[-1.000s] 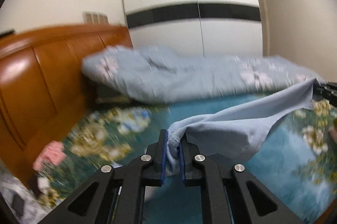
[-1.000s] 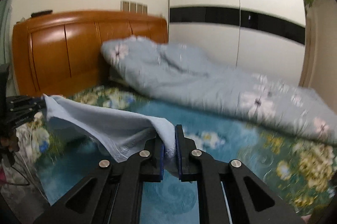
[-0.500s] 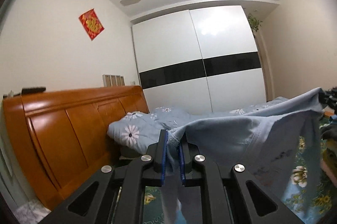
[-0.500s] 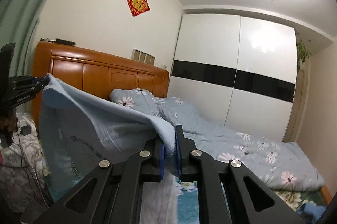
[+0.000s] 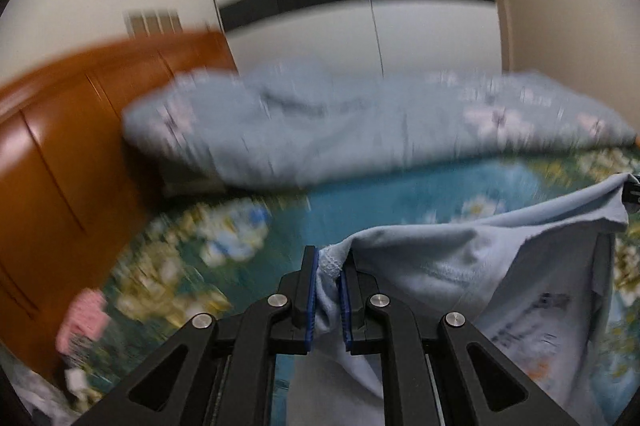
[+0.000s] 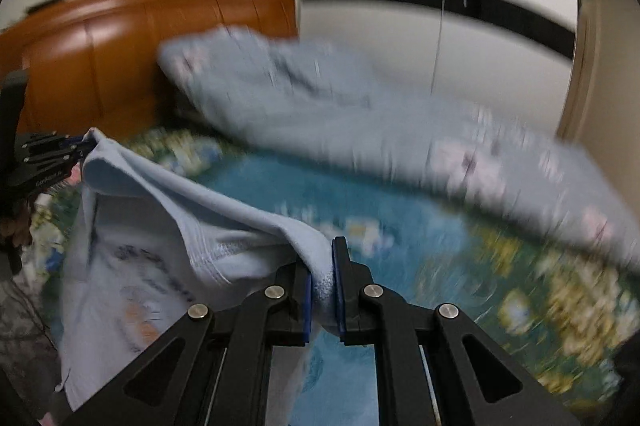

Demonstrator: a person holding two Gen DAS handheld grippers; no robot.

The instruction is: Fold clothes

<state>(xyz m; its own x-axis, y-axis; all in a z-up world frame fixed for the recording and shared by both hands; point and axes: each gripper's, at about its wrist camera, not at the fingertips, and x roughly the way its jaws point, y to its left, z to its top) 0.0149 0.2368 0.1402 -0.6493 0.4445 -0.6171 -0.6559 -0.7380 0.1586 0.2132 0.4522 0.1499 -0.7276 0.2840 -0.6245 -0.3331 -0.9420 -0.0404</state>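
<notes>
Left tool (image 5: 329, 268) and right tool (image 6: 322, 276) each clamped on a corner of the light-blue shirt (image 6: 160, 226), stretched between them above the floral bed (image 5: 400, 194).

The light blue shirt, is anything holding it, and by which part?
Yes. The left gripper and the right gripper each clamp a bunched edge of the light blue shirt, which hangs stretched between them over the bed.

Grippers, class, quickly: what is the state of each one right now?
Left gripper: closed on the light blue garment.
Right gripper: closed on the same garment's other end.
</notes>
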